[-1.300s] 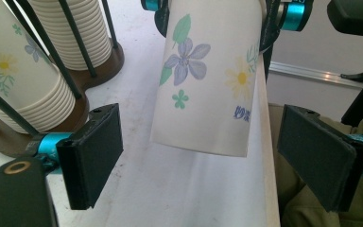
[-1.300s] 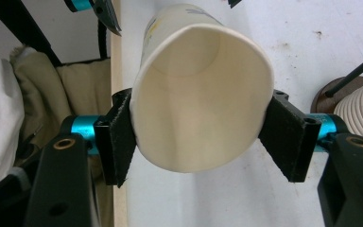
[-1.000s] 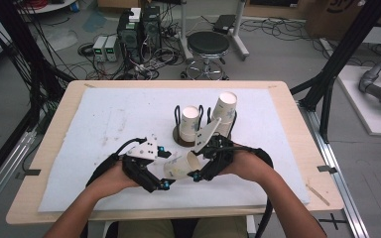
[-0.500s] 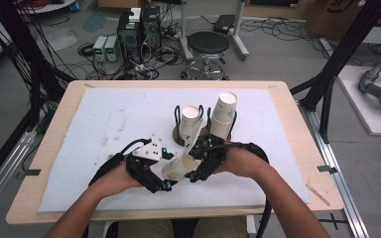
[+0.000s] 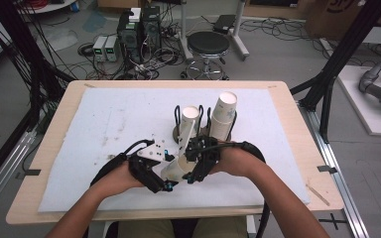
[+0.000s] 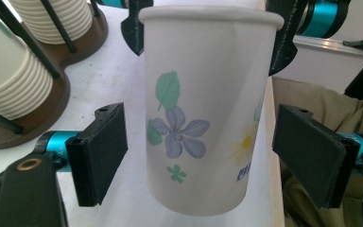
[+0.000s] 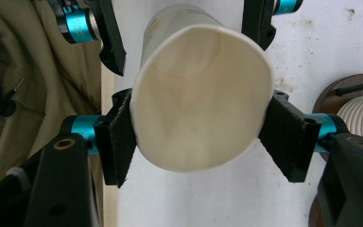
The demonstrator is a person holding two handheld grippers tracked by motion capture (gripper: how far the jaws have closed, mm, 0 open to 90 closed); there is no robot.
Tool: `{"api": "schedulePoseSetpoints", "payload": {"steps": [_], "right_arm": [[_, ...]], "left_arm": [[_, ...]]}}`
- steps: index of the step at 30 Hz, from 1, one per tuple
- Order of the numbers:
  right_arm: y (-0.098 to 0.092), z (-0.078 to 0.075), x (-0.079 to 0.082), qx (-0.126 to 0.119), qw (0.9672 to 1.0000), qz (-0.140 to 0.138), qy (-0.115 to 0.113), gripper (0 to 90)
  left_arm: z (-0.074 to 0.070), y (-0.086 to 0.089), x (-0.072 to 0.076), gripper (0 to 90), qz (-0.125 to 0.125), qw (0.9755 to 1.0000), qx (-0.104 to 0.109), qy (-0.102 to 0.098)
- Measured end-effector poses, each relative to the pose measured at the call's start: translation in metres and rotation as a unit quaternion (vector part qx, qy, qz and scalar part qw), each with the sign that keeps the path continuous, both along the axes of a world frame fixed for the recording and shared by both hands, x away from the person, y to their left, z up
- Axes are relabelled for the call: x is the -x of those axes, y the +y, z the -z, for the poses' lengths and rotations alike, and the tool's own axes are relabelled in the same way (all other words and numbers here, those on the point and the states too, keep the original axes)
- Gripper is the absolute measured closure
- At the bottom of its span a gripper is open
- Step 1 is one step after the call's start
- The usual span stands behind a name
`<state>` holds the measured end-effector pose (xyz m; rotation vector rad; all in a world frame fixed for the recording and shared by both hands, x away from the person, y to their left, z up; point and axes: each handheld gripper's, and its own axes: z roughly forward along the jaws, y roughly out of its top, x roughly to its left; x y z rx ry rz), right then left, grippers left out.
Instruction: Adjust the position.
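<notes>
L gripper (image 5: 171,171) jaws just closing, still apart; R gripper (image 5: 192,163) clamped

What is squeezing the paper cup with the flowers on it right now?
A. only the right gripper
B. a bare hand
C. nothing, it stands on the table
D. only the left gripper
A: the right gripper has both pads pressed on the paper cup near its rim, while the left gripper has just been closing and there are gaps between its jaws and the cup's sides.
</notes>
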<state>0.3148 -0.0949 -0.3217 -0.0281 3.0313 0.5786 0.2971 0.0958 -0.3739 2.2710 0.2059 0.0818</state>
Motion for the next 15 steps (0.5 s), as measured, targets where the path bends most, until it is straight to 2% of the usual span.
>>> {"api": "schedulePoseSetpoints", "payload": {"steps": [6,15], "right_arm": [[0.0027,0.0008,0.001,0.007,1.0,-0.004,0.001,33.7],[0.0046,0.003,0.0017,0.014,0.9999,-0.006,0.001,33.7]], "left_arm": [[0.0034,-0.0046,0.0001,20.8,0.002,0.9999,-0.012,0.0],[0.0042,-0.0083,-0.0008,25.1,0.002,0.9998,-0.02,-0.001]]}}
